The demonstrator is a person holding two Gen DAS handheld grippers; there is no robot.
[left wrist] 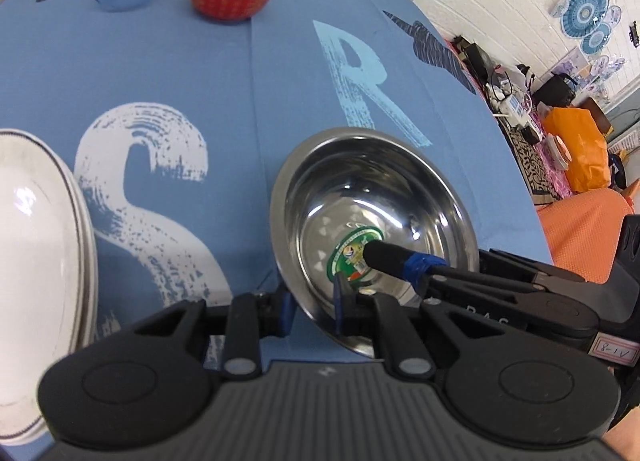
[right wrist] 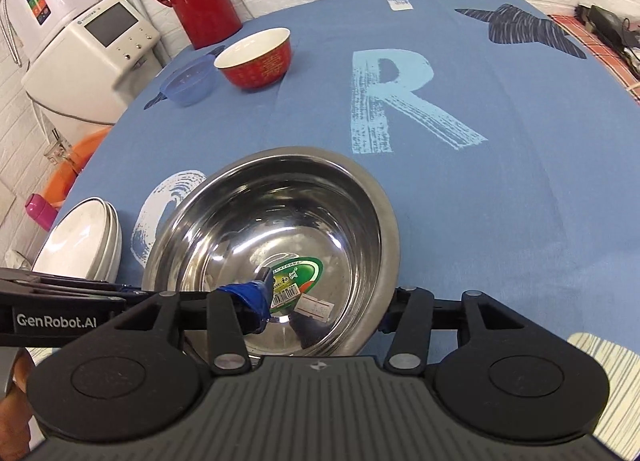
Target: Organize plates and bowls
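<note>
Two grippers, left (left wrist: 312,305) and right (right wrist: 324,307), each had fingers clamped on the steel bowl's (right wrist: 280,221) rim; stacked plates (right wrist: 86,241) lay at nine o'clock.

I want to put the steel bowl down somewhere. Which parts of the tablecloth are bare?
Bare cloth: around the printed R, between the steel bowl and the red bowl, and everything right of the R. Crowded: the left edge with the stacked white plates, and the far corner where the blue bowl sits.
</note>
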